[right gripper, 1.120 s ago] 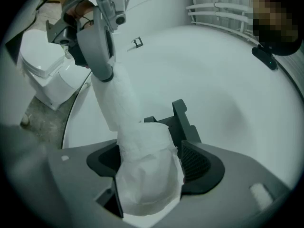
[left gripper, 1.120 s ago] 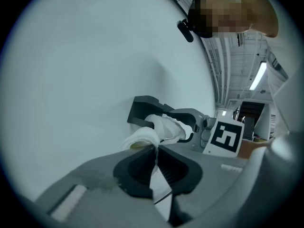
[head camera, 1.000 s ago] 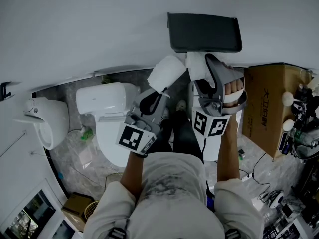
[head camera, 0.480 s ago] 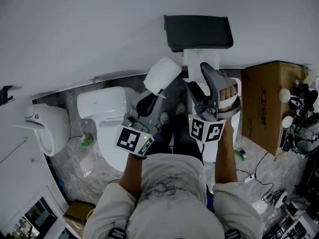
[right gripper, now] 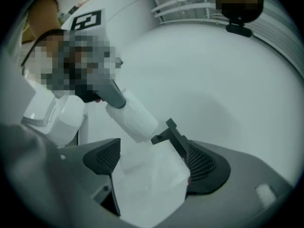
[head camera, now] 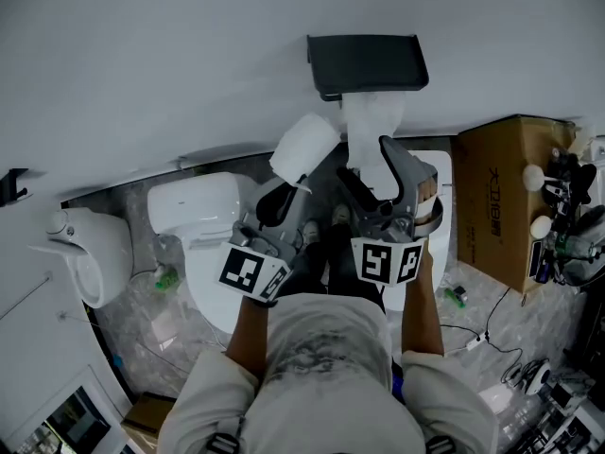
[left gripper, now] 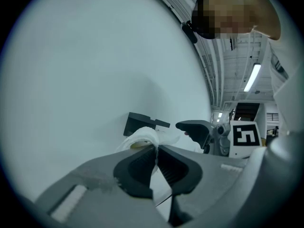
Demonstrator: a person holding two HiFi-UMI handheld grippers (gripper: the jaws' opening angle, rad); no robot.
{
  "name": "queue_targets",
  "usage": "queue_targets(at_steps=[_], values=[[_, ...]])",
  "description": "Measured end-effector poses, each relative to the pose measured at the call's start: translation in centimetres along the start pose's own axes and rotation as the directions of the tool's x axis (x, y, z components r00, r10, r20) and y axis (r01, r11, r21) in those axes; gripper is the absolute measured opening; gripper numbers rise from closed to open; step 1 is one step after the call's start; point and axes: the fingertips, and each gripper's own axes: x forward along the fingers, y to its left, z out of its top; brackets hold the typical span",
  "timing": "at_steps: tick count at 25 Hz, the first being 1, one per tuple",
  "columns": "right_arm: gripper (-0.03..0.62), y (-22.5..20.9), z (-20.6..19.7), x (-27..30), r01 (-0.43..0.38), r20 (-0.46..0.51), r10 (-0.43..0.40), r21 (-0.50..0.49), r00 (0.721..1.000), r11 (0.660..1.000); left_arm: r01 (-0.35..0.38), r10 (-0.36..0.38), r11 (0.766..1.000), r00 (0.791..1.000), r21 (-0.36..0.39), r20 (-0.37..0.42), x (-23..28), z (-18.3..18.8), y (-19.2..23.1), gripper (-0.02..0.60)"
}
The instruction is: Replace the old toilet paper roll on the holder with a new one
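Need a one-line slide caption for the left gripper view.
Left gripper pinches a white toilet paper roll by its edge, black wall holder behind.

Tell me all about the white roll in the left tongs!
The toilet paper roll is a plump white cylinder of soft-looking paper with a yellowish core. The left tongs are shut on its rim, crumpling the paper. It hangs tilted in the air before the pale wall, beside the dark holder, not touching it.
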Motion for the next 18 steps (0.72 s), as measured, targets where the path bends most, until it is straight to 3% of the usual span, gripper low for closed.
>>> queue_targets(at_steps=[3,7,12,18], values=[[0.412,-0.4,1.1,-1.0,0.006,0.043,-0.011,0.103,0.999,0.995,0.003,-0.004,1.000,1.000,0.009,0.009,-0.3,0.8,-0.3,0.018],[0.305,-1.7,2.6,-2.6,0.032,0.099,-0.056,0.225,0.994,0.974,0.008,-0.008,1.000,1.000,0.025,0.026,-0.6,2.1,-0.8,0.018],[0.194,-4.2,3.8,-4.5,0.062,0.148,-0.132,0.402,0.980,0.914,0.013,-0.015,0.999,0.999,0.048,0.050,-0.9,3.9,-1.3,0.018],[0.106,-6.9,4.5,-6.5,0.076,0.178,-0.197,0.527,0.964,0.846,0.021,-0.027,0.996,0.997,0.083,0.076,-1.0,6.2,-1.8,0.018]])
